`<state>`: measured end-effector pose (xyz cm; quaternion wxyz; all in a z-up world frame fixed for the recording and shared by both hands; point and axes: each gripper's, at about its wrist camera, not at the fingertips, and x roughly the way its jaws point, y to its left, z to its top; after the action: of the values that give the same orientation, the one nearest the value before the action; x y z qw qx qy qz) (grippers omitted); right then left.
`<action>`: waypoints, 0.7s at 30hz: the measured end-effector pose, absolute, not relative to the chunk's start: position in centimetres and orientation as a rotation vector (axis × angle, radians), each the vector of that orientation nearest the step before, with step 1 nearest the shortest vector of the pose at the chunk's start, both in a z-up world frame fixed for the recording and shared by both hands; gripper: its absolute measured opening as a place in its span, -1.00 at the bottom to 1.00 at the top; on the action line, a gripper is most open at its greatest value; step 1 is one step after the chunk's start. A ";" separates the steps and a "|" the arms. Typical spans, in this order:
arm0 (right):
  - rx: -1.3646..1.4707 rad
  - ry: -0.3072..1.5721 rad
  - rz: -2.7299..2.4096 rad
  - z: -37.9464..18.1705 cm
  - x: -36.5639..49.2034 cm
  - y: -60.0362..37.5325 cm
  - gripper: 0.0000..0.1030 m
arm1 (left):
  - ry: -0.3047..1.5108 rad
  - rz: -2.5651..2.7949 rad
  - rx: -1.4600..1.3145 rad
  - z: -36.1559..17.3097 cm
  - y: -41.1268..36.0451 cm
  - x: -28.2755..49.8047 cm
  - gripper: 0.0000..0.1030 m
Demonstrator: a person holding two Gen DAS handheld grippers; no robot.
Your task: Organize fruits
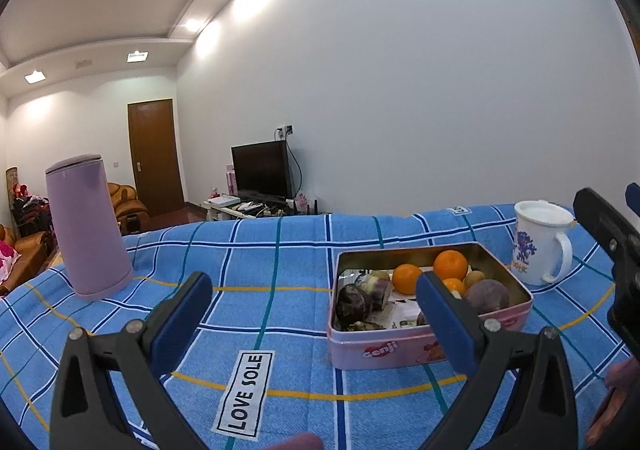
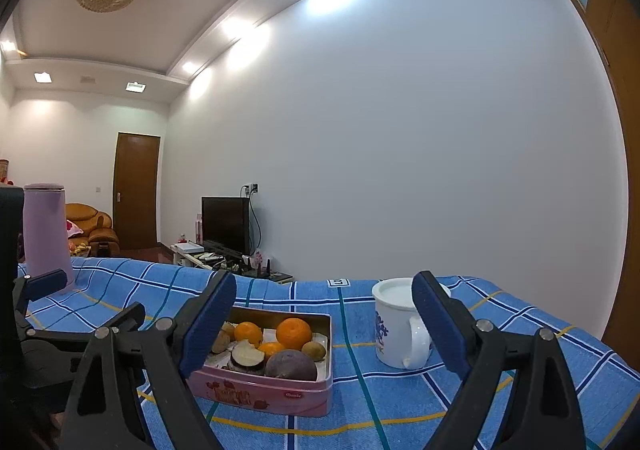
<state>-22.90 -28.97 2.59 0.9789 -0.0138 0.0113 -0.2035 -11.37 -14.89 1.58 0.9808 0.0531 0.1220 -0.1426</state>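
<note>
Both grippers, left gripper (image 1: pixel 314 302) and right gripper (image 2: pixel 324 314), are hovering with fingers wide and empty. The fruits are sitting in the pink tin (image 2: pixel 256 396) on the blue checked cloth (image 1: pixel 280 258). The 3 oranges (image 2: pixel 294 333) are looking firm and light; the dark fruit (image 2: pixel 291 366), possibly soft, is wanting a gentle sideways hold.

Your two wrist cameras are looking low across the blue checked cloth (image 1: pixel 280 290), both sharing the pink tin (image 2: pixel 264 394) close ahead, left view sitting further left.
</note>
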 end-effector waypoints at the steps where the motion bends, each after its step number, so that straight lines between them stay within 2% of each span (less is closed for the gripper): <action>1: -0.028 0.025 -0.411 2.6 -22.9 -29.0 0.76 | 0.248 -0.285 0.107 1.6 -14.9 -11.4 1.00; 21: -0.021 0.043 -0.407 2.6 -22.8 -29.1 0.77 | 0.273 -0.260 0.110 1.2 -14.9 -10.8 1.00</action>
<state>-22.80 -29.11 2.59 0.9791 -0.0102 0.0214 -0.2018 -10.77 -14.94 1.18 0.9808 0.0546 0.1356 -0.1291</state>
